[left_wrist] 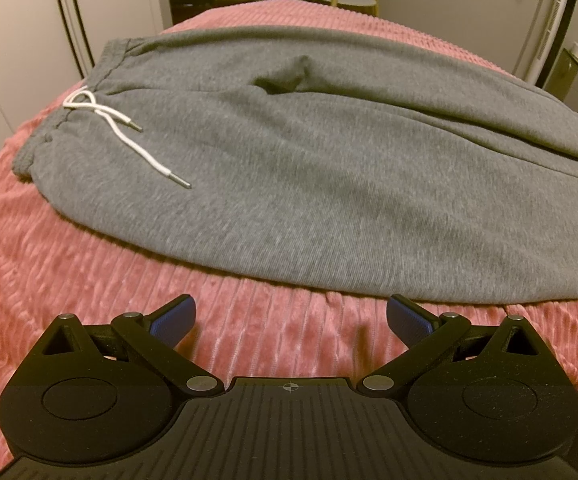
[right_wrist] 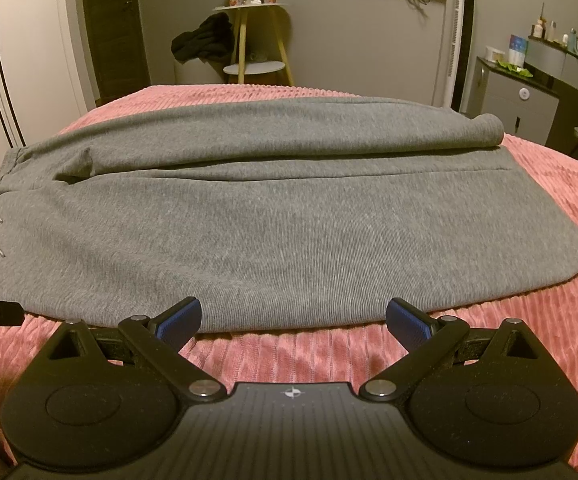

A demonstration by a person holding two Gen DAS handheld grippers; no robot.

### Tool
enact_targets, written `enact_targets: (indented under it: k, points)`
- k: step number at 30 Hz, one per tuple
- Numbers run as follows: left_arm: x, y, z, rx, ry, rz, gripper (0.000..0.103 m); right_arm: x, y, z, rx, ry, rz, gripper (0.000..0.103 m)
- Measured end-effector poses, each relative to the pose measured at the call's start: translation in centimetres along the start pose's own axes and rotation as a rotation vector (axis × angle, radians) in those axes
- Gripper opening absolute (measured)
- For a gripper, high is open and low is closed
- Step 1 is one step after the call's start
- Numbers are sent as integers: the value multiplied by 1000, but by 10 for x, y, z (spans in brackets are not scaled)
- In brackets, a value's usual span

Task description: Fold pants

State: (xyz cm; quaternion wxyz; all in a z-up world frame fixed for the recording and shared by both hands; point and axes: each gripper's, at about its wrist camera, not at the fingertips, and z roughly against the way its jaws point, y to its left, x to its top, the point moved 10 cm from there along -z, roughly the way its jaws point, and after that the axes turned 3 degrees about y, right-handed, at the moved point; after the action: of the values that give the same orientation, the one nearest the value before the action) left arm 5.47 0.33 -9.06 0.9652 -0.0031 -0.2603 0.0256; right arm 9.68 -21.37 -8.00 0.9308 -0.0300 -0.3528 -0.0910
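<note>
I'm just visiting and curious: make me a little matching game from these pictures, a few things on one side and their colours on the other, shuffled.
Things:
1. pants
2. bedspread
3. drawstring
4. pads of the right gripper

Colours:
a. white
b. blue
c. grey
d. pink

Pairs: 1-c, 2-d, 3-a, 4-b

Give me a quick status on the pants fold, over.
Left tongs and right tongs open, empty. Grey knit sweatpants flat on pink ribbed bedspread, unfolded. Nothing in the way.
</note>
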Motion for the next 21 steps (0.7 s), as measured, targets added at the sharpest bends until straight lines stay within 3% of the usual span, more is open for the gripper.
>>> enact_targets:
  k: [21]
  points:
    - [-1, 1, -3, 8, 14, -2, 103, 1, -1, 4, 22, -7, -16, 99]
